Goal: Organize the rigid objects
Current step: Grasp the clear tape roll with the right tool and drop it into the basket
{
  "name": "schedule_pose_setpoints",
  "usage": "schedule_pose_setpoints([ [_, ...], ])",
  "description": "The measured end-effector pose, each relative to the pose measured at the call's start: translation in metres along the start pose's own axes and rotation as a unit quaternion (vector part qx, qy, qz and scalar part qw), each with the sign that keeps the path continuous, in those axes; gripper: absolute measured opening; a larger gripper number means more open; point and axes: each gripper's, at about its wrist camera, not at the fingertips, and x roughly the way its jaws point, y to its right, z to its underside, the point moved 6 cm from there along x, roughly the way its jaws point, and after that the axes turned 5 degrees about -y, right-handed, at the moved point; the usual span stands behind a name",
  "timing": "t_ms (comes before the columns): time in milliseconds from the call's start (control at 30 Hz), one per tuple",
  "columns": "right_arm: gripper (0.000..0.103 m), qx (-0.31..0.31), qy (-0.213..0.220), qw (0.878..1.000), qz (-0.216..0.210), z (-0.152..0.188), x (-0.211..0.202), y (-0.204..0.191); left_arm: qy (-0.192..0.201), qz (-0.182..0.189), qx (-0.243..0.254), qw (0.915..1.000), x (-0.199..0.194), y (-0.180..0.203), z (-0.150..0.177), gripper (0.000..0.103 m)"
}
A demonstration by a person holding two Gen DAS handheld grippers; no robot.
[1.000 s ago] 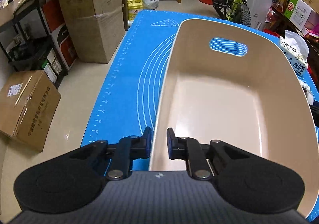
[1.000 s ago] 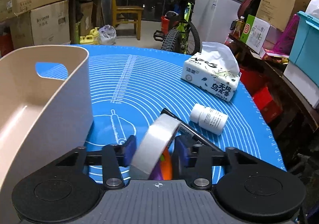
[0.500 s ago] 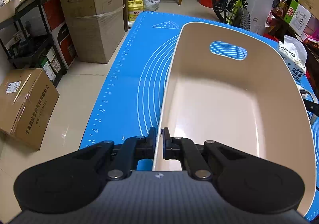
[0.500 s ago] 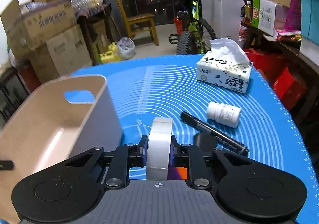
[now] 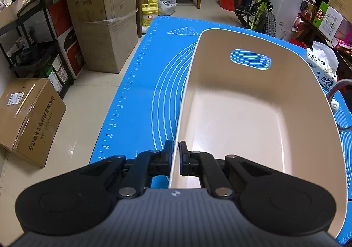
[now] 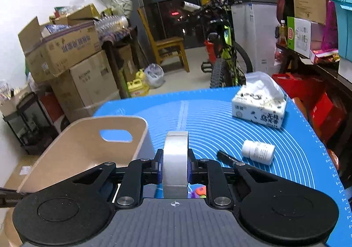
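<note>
A beige plastic bin (image 5: 253, 115) with a handle cut-out stands empty on the blue mat (image 5: 140, 104). My left gripper (image 5: 175, 152) is shut on the bin's near left rim. The bin also shows in the right wrist view (image 6: 88, 148) at the left. My right gripper (image 6: 175, 159) is shut on a roll of clear tape (image 6: 175, 159), held upright above the mat, right of the bin. A white pill bottle (image 6: 258, 152) and a black marker (image 6: 228, 158) lie on the mat to the right. A colourful toy (image 6: 198, 189) shows under the gripper.
A tissue pack (image 6: 259, 108) sits at the mat's far right, also seen in the left wrist view (image 5: 323, 66). Cardboard boxes (image 5: 103, 18) and a black rack (image 5: 33, 49) stand on the floor to the left. A bicycle (image 6: 222, 57) and a chair (image 6: 165, 46) stand beyond the table.
My left gripper closed onto the bin's rim. My right gripper closed on the tape roll, turned it upright and lifted it above the mat.
</note>
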Motion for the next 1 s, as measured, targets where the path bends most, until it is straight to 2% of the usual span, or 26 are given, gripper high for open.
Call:
schedule_pose_setpoints([
  [267,0.029,-0.035,0.038,0.997,-0.049,-0.01,-0.025,-0.042,0.0,0.0,0.0,1.0,0.0,0.0,0.0,0.008],
  [500,0.029,-0.065,0.032,0.993,-0.089,-0.003,-0.031,-0.08,0.001,0.0,0.0,1.0,-0.001,0.0,0.0,0.008],
  [600,0.029,-0.078,0.014,0.992,-0.097,0.006,-0.025,-0.093,0.001,0.0,0.001,1.0,-0.001,0.0,0.0,0.008],
  [733,0.029,-0.09,-0.038,0.99,-0.106,0.022,-0.008,-0.11,0.001,0.001,0.001,1.0,-0.001,0.0,-0.001,0.008],
  [867,0.029,-0.113,-0.093,0.984,-0.101,0.042,0.011,-0.122,0.003,-0.003,0.002,1.0,-0.002,0.002,-0.001,0.008],
  [1000,0.029,-0.131,-0.128,0.979,-0.085,0.057,0.025,-0.126,0.002,-0.003,0.0,1.0,-0.001,0.001,-0.001,0.008],
])
